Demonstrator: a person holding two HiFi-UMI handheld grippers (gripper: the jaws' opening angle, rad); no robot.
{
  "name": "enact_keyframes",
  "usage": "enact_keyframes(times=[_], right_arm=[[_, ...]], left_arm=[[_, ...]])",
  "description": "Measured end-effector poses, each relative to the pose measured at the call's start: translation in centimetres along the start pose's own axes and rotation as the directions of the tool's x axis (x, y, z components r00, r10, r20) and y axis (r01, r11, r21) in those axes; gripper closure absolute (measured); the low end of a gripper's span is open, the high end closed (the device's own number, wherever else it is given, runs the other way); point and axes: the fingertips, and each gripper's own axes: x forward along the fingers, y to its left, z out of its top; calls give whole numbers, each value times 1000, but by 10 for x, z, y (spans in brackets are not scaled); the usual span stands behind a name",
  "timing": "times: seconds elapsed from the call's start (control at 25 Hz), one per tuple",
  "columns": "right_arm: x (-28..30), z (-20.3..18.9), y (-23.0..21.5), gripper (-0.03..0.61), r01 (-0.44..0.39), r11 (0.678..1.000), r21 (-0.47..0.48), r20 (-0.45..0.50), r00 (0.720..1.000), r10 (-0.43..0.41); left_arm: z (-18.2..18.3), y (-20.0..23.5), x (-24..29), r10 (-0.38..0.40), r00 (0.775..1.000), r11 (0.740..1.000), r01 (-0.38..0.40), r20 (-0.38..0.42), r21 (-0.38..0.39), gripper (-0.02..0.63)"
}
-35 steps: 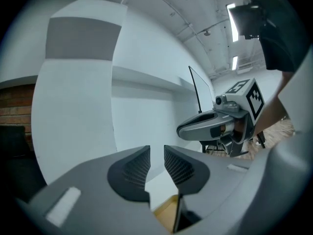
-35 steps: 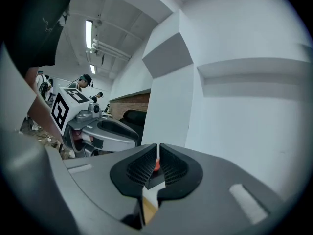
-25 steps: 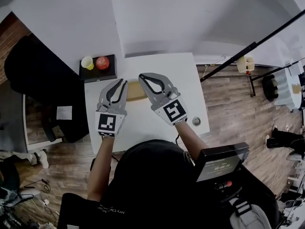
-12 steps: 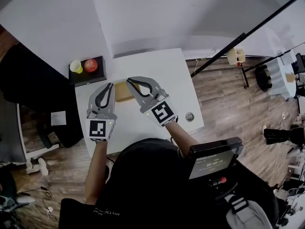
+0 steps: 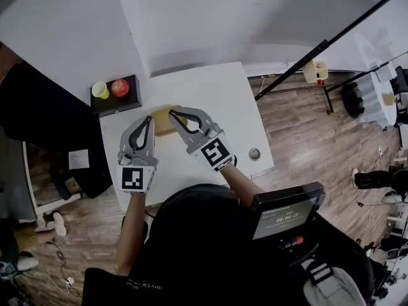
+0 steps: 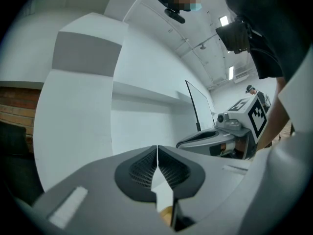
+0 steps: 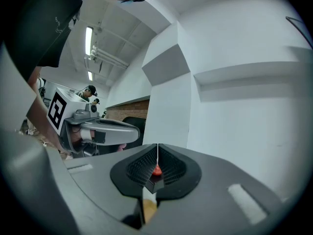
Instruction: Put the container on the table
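Your left gripper (image 5: pixel 148 120), jaws just closed together, and your right gripper (image 5: pixel 173 113), jaws also meeting, flank the tan container (image 5: pixel 160 121) over the white table (image 5: pixel 217 88). Their jaws cover its edges, so any pinch on its rim is unclear. The digits on the chest screen (image 5: pixel 284 217) are too small to read.

A yellow cup (image 5: pixel 100 90) and a red apple (image 5: pixel 119 87) sit side by side on a black stand (image 5: pixel 129 99); a black pole (image 5: pixel 319 46) slants above the wood floor (image 5: pixel 306 139)
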Motion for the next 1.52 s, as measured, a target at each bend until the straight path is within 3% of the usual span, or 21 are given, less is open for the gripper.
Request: enact_keyframes(times=[0.4,0.64,1.28,1.52], right_arm=[[-5,-32,-2,558,5,1000,29,-63,998,-3],[-8,-50,1,558,1,999,52,-94,996,4],[-12,-73,10,563,-1,995,96,-143,990,15],[-18,-81,12,565,4,994,106,-164,986,14]], left_arm=[[-28,-18,-4,-56,995,998,55,-84,-14,607],[-42,-19,-5,-52,997,999,51,-58,-13,611],[-69,-21,-12,-58,992,998,56,-110,-29,611],[-81,-30,-18,-91,988,994,83,-124,-72,611]])
